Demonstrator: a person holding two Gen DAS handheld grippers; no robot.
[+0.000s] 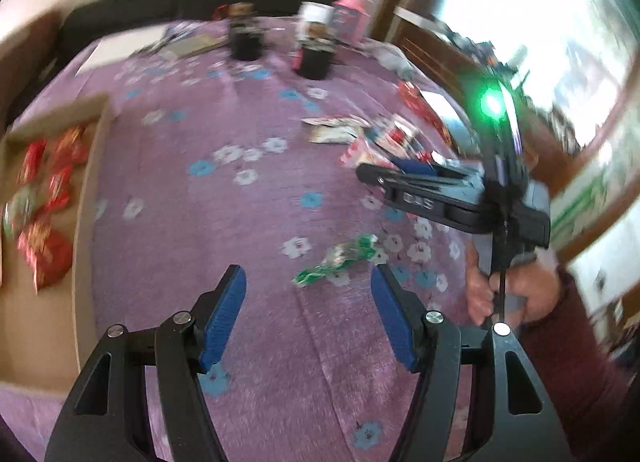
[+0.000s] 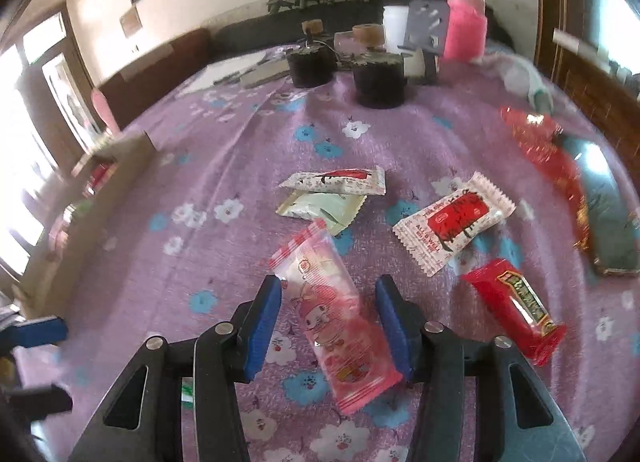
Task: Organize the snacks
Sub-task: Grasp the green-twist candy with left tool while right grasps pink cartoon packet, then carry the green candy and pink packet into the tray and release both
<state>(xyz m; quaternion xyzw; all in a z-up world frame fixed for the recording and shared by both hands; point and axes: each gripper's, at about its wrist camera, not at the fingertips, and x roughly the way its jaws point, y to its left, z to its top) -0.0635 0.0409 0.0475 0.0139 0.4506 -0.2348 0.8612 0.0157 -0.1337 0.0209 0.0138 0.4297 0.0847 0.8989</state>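
In the right wrist view my right gripper (image 2: 328,294) is open, its blue fingers on either side of a pink cartoon snack packet (image 2: 334,314) lying on the purple floral cloth (image 2: 200,246). Beyond it lie a white-and-red packet (image 2: 336,181), a pale green packet (image 2: 320,208), another white-and-red packet (image 2: 454,220) and a red bar (image 2: 516,310). In the left wrist view my left gripper (image 1: 306,282) is open and empty above the cloth, with a green-and-white packet (image 1: 340,258) just ahead. The right gripper (image 1: 420,186) shows at right. A cardboard box (image 1: 86,222) at left holds several red snacks (image 1: 44,250).
Two dark jars (image 2: 378,78) and a pink-filled bottle (image 2: 464,22) stand at the table's far side. A red crinkly bag (image 2: 548,154) and a dark green packet (image 2: 608,214) lie at the right edge. The box wall (image 2: 100,198) is at left.
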